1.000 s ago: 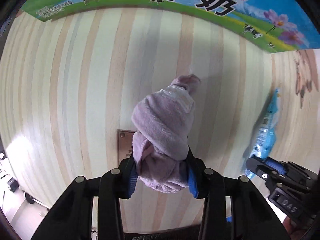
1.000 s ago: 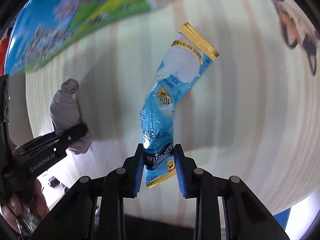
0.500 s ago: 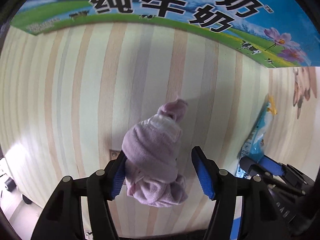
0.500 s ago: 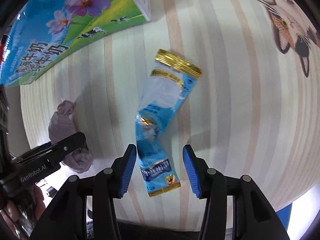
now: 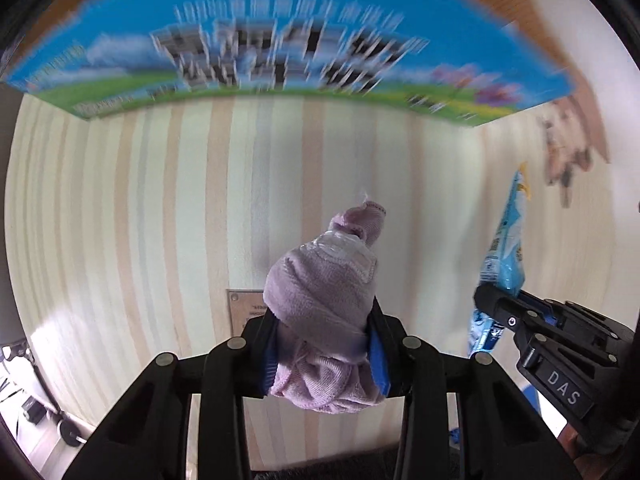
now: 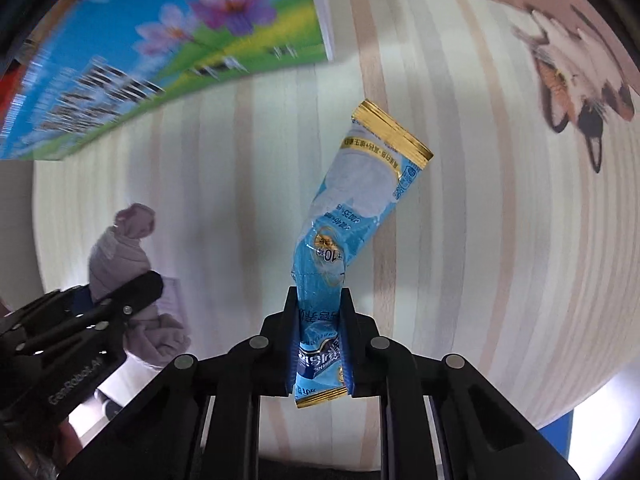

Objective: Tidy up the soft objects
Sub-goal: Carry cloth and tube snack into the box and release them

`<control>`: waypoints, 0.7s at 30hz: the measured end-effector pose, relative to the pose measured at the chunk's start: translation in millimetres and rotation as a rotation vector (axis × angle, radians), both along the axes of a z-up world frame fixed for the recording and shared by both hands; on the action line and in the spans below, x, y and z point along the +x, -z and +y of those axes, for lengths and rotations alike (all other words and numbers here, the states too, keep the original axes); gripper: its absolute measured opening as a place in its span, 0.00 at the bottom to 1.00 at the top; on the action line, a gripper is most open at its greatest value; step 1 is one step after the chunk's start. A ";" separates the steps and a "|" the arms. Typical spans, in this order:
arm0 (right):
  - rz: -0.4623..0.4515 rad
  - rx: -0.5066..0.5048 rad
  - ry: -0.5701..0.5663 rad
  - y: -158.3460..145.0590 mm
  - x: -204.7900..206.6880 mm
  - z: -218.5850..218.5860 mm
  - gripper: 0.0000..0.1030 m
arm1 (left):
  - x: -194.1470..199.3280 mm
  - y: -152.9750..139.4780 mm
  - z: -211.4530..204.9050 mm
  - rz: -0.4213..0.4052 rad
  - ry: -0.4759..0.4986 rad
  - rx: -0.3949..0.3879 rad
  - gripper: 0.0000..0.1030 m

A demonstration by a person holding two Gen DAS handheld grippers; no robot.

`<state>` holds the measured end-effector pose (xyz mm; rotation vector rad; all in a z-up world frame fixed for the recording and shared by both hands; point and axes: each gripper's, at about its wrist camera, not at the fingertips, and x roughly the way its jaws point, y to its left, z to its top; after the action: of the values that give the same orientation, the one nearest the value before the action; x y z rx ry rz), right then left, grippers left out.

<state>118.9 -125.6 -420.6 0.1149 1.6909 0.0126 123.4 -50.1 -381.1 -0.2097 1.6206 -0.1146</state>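
My left gripper (image 5: 323, 350) is shut on a rolled lilac sock (image 5: 324, 292) and holds it above the striped tabletop. The sock also shows in the right wrist view (image 6: 120, 256), with the left gripper (image 6: 116, 304) around it. My right gripper (image 6: 318, 344) is shut on the lower end of a blue and gold snack packet (image 6: 352, 216), which sticks up and leans right. The packet (image 5: 506, 248) and the right gripper (image 5: 516, 308) show at the right of the left wrist view.
A blue and green milk carton box (image 5: 280, 60) stands at the far side of the table, also in the right wrist view (image 6: 160, 52). A cat picture (image 6: 576, 80) is printed on the tabletop at the far right. The table edge runs along the left (image 5: 24, 352).
Half a second ago both grippers were open with the sock and packet lying between the jaws. Both have shut again and lifted their objects; the milk box looks nearer and blurred.
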 end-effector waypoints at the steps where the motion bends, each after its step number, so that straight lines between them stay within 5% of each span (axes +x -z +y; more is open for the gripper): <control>1: -0.013 0.021 0.000 -11.9 0.6 -0.2 0.17 | -0.2 -9.4 7.7 -0.019 0.003 -0.014 0.32; 7: -0.153 0.121 -0.038 -98.1 8.9 9.6 0.17 | 14.9 -99.1 21.6 -0.180 0.006 -0.080 0.32; 11: -0.243 0.148 -0.077 -154.8 44.5 22.7 0.17 | 51.1 -147.6 31.8 -0.257 0.055 -0.037 0.32; 16: -0.324 0.124 -0.102 -198.1 94.9 37.1 0.17 | 114.1 -164.4 50.6 -0.312 0.057 0.062 0.32; 21: -0.350 0.027 -0.136 -211.6 159.5 45.1 0.17 | 170.2 -152.6 78.3 -0.260 0.032 0.086 0.33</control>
<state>278.4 -80.5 -208.9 0.0158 1.3461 0.1497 293.6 28.2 -228.5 -0.0984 1.3674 -0.0921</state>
